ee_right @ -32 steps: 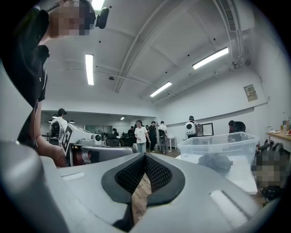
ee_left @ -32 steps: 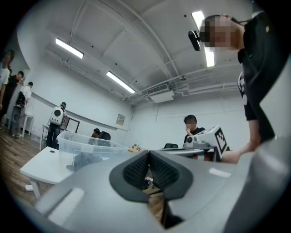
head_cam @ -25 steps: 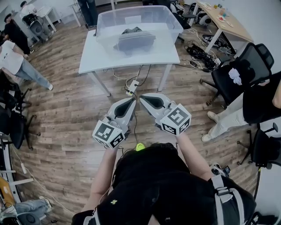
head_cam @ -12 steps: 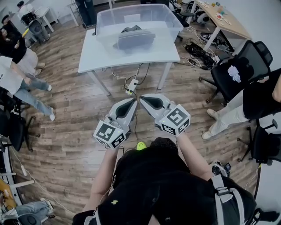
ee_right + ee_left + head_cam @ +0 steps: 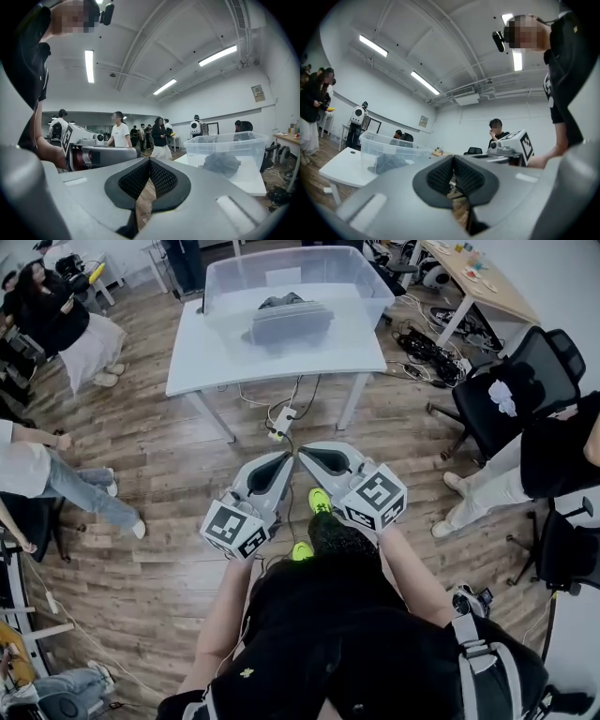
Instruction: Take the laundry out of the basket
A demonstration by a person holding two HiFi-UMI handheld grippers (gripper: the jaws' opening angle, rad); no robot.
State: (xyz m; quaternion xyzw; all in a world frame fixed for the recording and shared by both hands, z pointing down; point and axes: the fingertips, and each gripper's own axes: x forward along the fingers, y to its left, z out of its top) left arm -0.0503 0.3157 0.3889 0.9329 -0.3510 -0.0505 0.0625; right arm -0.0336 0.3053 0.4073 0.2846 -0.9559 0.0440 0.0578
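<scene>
**Both grippers shut and empty, well short of the basket**

The left gripper (image 5: 283,458) and the right gripper (image 5: 306,454) are held side by side in front of the person's body, above the wooden floor (image 5: 169,474). Their tips almost meet and point toward the white table (image 5: 202,362). In each gripper view the ribbed pads lie closed against each other with nothing between them.

The basket (image 5: 361,282), a clear plastic tub, stands on the table, well apart from both grippers. The laundry (image 5: 286,322), a heap of grey cloth, lies inside it.

Under the table a white power strip (image 5: 281,420) lies on the floor with cables running up from it. A black office chair (image 5: 525,381) stands to the right of the table.
</scene>
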